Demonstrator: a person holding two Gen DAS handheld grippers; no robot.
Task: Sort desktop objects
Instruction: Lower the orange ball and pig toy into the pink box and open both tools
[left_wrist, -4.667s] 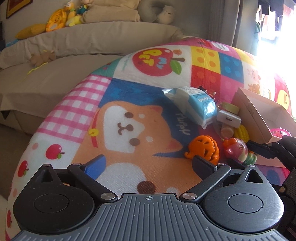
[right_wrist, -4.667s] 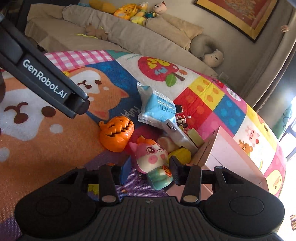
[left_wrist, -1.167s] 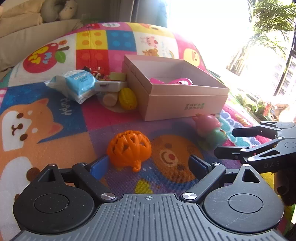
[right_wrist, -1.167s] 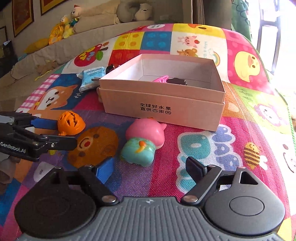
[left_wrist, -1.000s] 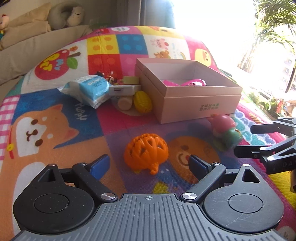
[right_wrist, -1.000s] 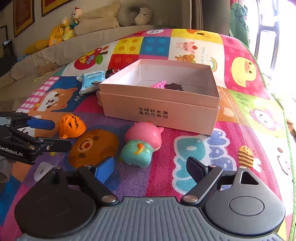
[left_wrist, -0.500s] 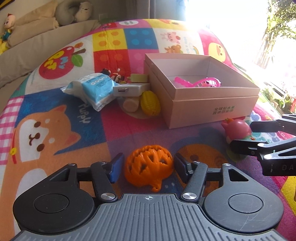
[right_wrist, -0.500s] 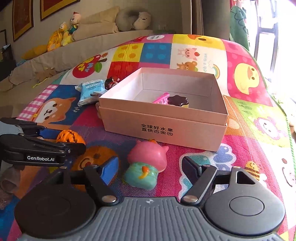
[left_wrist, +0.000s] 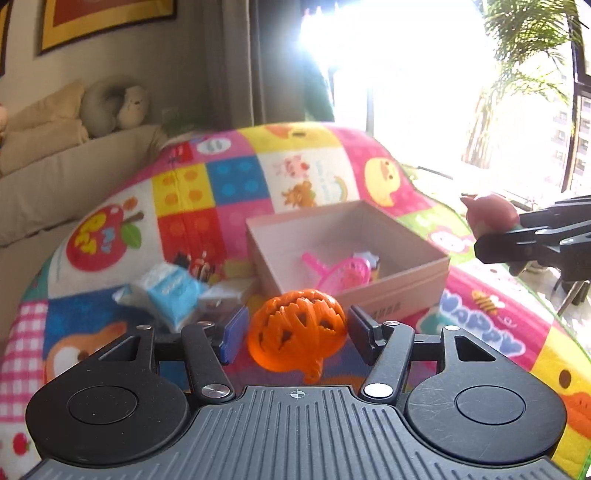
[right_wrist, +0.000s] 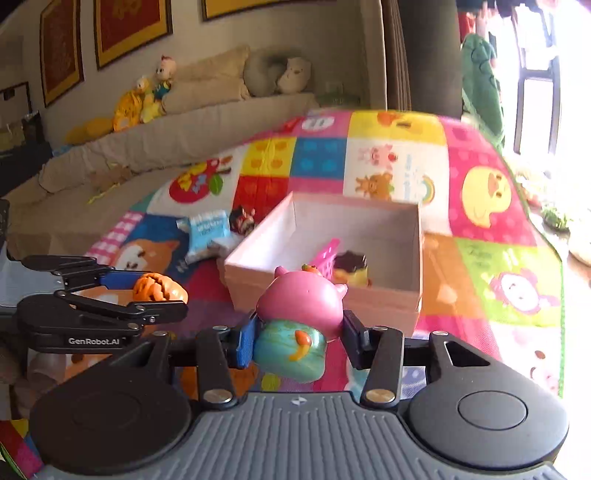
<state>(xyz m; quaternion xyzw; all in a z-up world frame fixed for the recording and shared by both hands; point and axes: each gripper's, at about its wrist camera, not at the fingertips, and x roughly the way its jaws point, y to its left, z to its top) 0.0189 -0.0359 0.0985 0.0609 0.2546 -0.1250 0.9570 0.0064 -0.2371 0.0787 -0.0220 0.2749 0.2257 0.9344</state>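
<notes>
My left gripper (left_wrist: 295, 334) is shut on an orange pumpkin toy (left_wrist: 297, 328) and holds it in the air in front of the pink cardboard box (left_wrist: 406, 275). My right gripper (right_wrist: 297, 339) is shut on a pink and teal pig toy (right_wrist: 299, 319), also lifted near the box's (right_wrist: 384, 299) front wall. In the right wrist view the left gripper (right_wrist: 147, 295) with the pumpkin (right_wrist: 159, 288) is at the left. In the left wrist view the pig toy (left_wrist: 487, 216) shows at the right. The box holds a pink toy (left_wrist: 343, 271) and a dark cake toy (right_wrist: 351, 267).
A colourful play mat (left_wrist: 314, 177) covers the surface. A blue tissue pack (left_wrist: 170, 291), a white charger (left_wrist: 225, 295) and small toys lie left of the box. A beige sofa (right_wrist: 184, 129) with plush toys is behind. A bright window is at the right.
Both grippers have closed on their toys and lifted them off the mat: the left with the pumpkin, the right with the pig toy. Both have moved toward the box.
</notes>
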